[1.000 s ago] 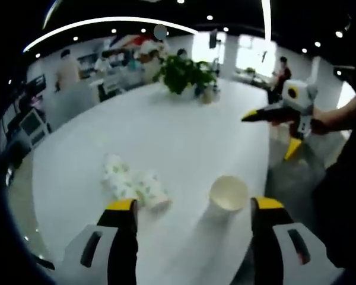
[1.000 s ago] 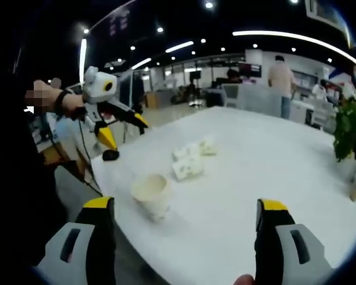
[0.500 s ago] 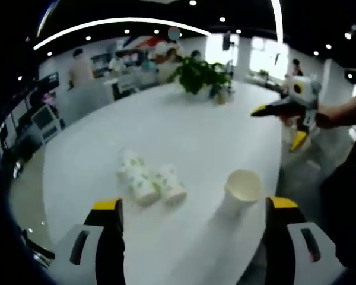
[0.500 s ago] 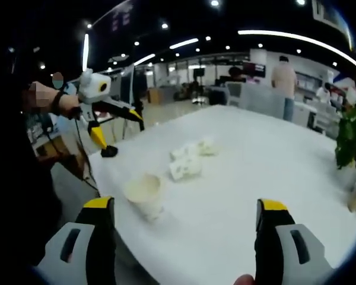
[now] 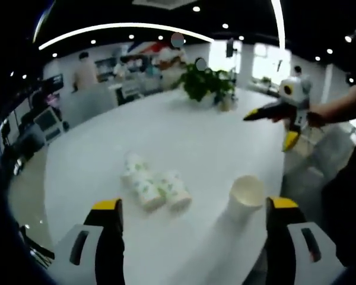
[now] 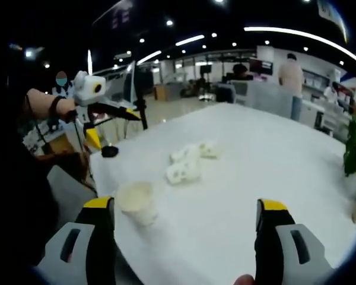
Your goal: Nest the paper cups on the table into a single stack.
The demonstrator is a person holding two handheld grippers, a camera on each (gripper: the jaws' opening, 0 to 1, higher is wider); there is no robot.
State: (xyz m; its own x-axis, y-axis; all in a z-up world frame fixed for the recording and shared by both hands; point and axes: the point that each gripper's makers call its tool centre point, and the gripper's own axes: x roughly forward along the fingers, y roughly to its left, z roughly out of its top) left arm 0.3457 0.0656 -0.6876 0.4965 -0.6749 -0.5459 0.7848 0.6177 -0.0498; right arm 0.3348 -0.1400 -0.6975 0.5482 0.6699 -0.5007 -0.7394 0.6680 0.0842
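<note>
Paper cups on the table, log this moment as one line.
upright cup: near table edge | patterned cups: lying clustered, unstacked | left tongs: open, empty | right tongs: open, empty

Left gripper view: on the table point(image 5: 184, 136) an upright cup point(image 5: 245, 195) stands at 5 o'clock near the edge; two cups on their sides point(image 5: 156, 184) lie touching at 7 o'clock, left of it. A potted plant point(image 5: 206, 85) sits at 12 o'clock, far side. The right gripper point(image 5: 273, 113) hovers at 2 o'clock past the edge
</note>
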